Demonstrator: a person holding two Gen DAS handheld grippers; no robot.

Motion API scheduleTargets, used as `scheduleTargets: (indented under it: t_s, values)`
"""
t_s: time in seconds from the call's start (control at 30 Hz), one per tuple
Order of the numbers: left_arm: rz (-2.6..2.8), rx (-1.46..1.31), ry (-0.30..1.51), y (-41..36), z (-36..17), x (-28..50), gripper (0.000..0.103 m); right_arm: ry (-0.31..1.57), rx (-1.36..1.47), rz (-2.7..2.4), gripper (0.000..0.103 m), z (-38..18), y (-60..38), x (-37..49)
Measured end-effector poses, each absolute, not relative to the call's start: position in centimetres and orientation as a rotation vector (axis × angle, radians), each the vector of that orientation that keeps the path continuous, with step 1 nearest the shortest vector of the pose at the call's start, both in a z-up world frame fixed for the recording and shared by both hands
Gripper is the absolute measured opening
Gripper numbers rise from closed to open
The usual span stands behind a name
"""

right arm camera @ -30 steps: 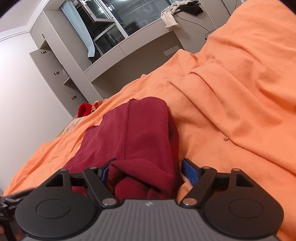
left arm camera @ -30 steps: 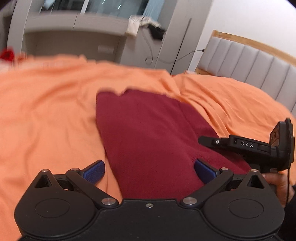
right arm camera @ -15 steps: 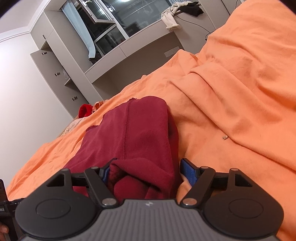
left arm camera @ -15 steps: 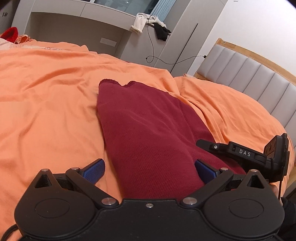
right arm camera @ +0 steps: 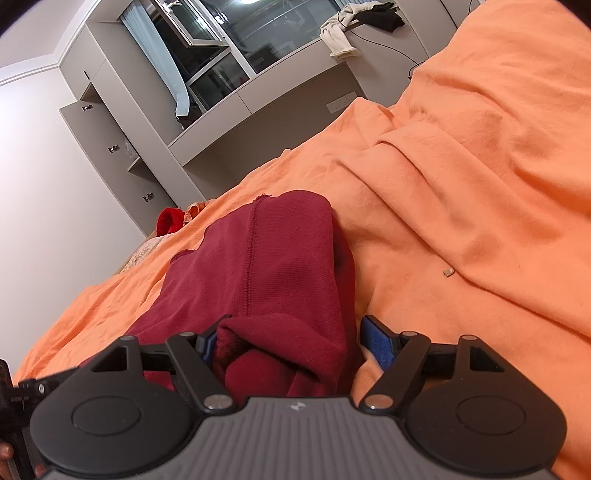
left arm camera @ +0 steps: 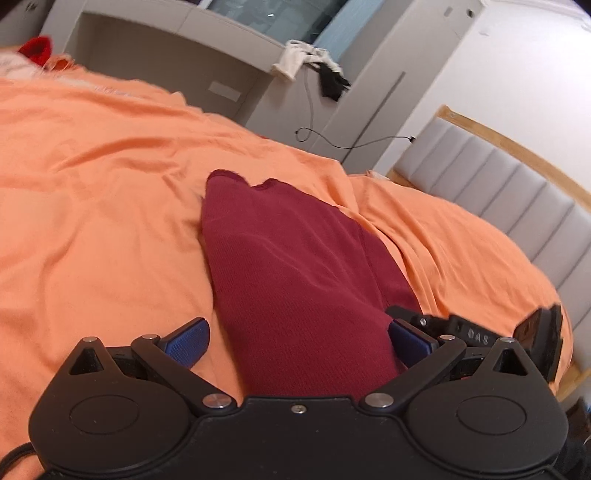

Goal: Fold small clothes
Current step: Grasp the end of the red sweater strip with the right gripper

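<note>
A dark red knit garment (left arm camera: 291, 266) lies lengthwise on the orange bedsheet (left arm camera: 92, 206). In the left wrist view my left gripper (left arm camera: 295, 341) is open, its blue pads either side of the garment's near end, with cloth between them. The right gripper's black body (left arm camera: 480, 332) shows at the right, at the garment's edge. In the right wrist view the garment (right arm camera: 266, 266) has a bunched near end sitting between the open blue pads of my right gripper (right arm camera: 295, 341). Whether the pads touch the cloth I cannot tell.
A grey padded headboard (left arm camera: 498, 184) stands at the right. Grey built-in cabinets (right arm camera: 122, 147) and a window ledge with draped clothes (right arm camera: 343, 33) lie beyond the bed. Red items (right arm camera: 170, 219) sit at the bed's far corner. The sheet has folds (right arm camera: 424, 177) to the right.
The left wrist view has tilted and shifted a little, so the garment sits lower and further away. The right gripper has barely moved. Both grippers stay open around the cloth.
</note>
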State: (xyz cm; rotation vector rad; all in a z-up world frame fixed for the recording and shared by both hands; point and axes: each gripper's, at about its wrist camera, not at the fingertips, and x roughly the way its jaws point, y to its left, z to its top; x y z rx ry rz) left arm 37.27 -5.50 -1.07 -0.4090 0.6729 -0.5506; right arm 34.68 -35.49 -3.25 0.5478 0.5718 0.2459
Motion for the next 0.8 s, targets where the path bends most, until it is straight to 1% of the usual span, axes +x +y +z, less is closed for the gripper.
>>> scheduleTargets:
  t_s: [0.23, 0.33, 0.37, 0.47, 0.63, 0.7, 0.77, 0.8]
  values:
    - [-0.547, -0.423, 0.706, -5.6, -1.3, 38.1, 0.103, 0.556, 0.529, 0.241, 0.071, -3.0, -35.2, 34.3]
    - [-0.548, -0.410, 0.708, -5.7, -1.3, 38.0, 0.103, 0.538, 0.497, 0.234, 0.063, -2.7, -34.8, 34.1]
    - [-0.547, -0.405, 0.709, -5.8, -1.3, 38.0, 0.103, 0.530, 0.481, 0.236, 0.058, -2.5, -34.5, 33.9]
    - [-0.545, -0.403, 0.703, -5.8, -1.3, 38.2, 0.101, 0.517, 0.412, 0.223, 0.053, -1.9, -33.5, 33.7]
    - [-0.535, -0.403, 0.691, -5.9, -1.2, 39.0, 0.103, 0.506, 0.280, 0.184, 0.052, -1.0, -31.8, 33.3]
    - [-0.549, -0.404, 0.707, -6.1, -1.4, 39.6, 0.103, 0.504, 0.237, 0.173, 0.054, -0.8, -31.3, 33.2]
    - [-0.559, -0.402, 0.709, -6.2, -1.6, 39.8, 0.102, 0.515, 0.253, 0.181, 0.055, -0.9, -31.5, 33.4]
    - [-0.561, -0.402, 0.709, -6.2, -1.6, 39.8, 0.100, 0.523, 0.276, 0.187, 0.057, -1.0, -31.9, 33.6]
